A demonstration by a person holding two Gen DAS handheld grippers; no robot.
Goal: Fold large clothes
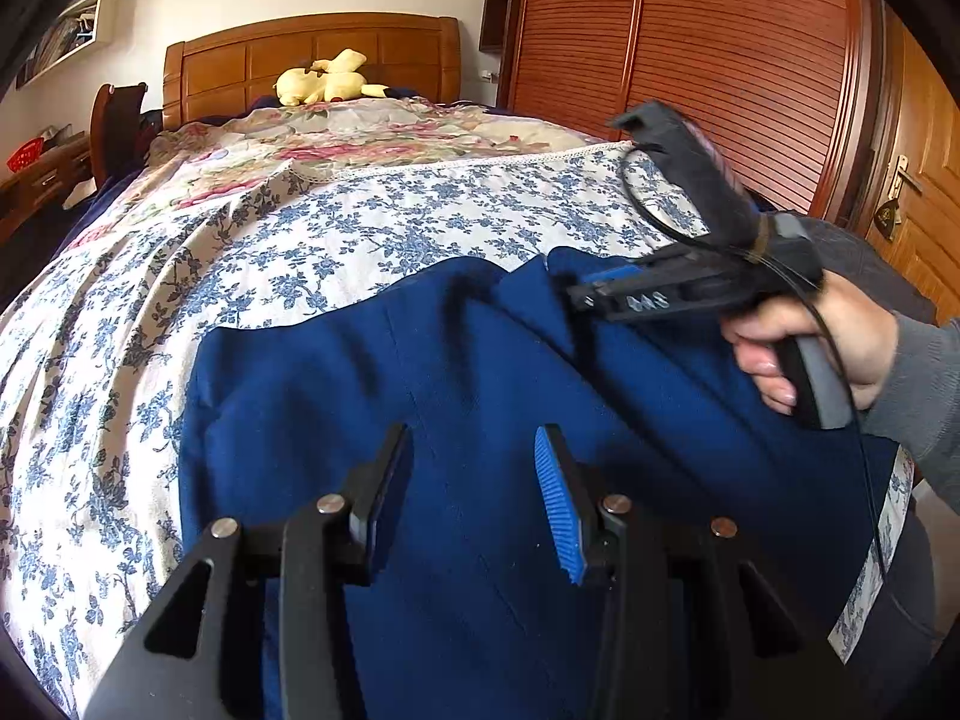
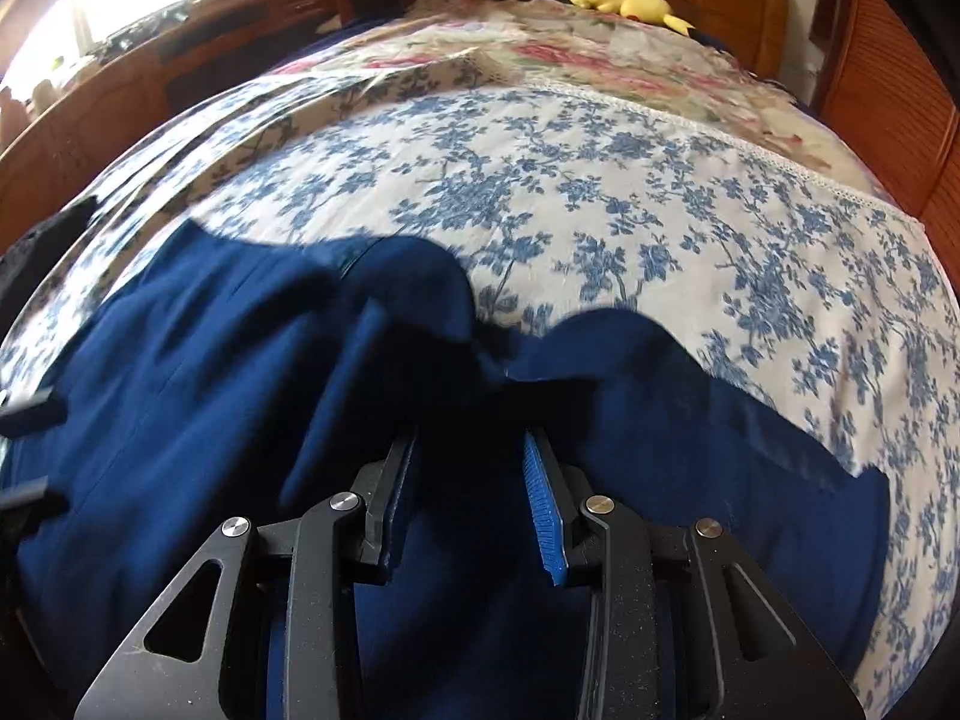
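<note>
My two claws over the bed (image 1: 420,204), mid-fold. The dark blue garment (image 1: 372,396) lies spread on the blue-flowered sheet (image 2: 600,192) at the near end of the bed, directly beneath and ahead of both claws; it stretches mostly crosswise to the way I point, with its far edge running unevenly across the sheet. On the right side a lobe of the cloth (image 2: 606,342) bulges forward past a dip in that edge, and a fold ridge runs between the two halves; I judge this raised, unsettled right portion to be what the coming move turns on. My right claw (image 2: 474,480) is the nearer to it, hanging just above the cloth with the lobe straight ahead of its tips. Its jaws stand partly open, with nothing pinched between the pads; only the garment's surface shows in the gap, and I cannot tell whether the tips brush it. My left claw (image 1: 474,480) hovers over the left half of the garment, likewise partly open and holding nothing. In the left wrist view my right hand (image 1: 816,348) grips its tool's handle, with the tool's nose over the fold ridge. A yellow plush toy (image 1: 327,81) rests at the headboard, well apart from the work.
</note>
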